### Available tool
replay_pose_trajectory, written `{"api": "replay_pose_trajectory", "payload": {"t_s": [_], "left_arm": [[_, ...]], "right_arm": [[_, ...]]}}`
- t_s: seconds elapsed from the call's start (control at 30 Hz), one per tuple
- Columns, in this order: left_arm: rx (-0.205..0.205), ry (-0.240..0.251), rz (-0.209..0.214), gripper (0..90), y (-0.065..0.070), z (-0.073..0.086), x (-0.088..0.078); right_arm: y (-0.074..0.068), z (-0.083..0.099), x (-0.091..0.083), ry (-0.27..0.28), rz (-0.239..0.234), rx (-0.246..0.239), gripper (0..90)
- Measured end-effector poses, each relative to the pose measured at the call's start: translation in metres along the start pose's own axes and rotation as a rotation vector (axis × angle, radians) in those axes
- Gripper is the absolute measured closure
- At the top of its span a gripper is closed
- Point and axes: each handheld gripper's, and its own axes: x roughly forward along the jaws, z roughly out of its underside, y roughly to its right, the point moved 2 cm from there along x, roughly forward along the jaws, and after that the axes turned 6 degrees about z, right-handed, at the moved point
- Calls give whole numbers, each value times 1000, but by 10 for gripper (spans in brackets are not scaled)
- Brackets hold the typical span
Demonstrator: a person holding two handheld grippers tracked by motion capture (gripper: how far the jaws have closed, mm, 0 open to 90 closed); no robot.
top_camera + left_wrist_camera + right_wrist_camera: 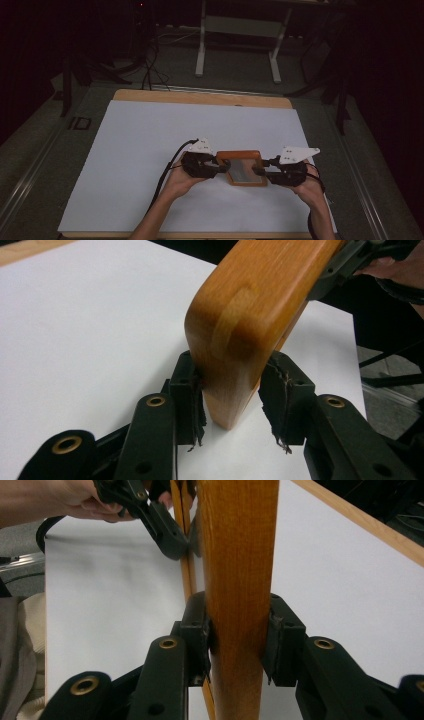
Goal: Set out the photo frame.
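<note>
A table covered by a white sheet is seen from above, and near its front edge a wooden frame with a glass or mirror panel is held between two grippers. The frame is judged to be stiff and fairly light, its varnished wood smooth enough to slip, while the panel looks fragile; hold is best taken on the thick wooden sides, never on the panel.

The right gripper is pressed onto one side of the frame, both pads lying flat against the wood. The left gripper is set around the opposite rounded corner: its jaws are narrowed onto the wood, one pad touching, the other just beside it, so a firm pinch there cannot be confirmed.
</note>
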Motion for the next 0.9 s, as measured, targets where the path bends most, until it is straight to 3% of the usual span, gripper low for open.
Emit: {"api": "replay_pose_trajectory", "payload": {"t_s": [0.27,0.9], "left_arm": [[-15,37,-35,617,2,2,-15],[-22,41,-103,624,12,7,-49]], "right_arm": [[-3,-1,13,-6,-17,22,671],[-15,-14,33,43,-85,48,667]]}}
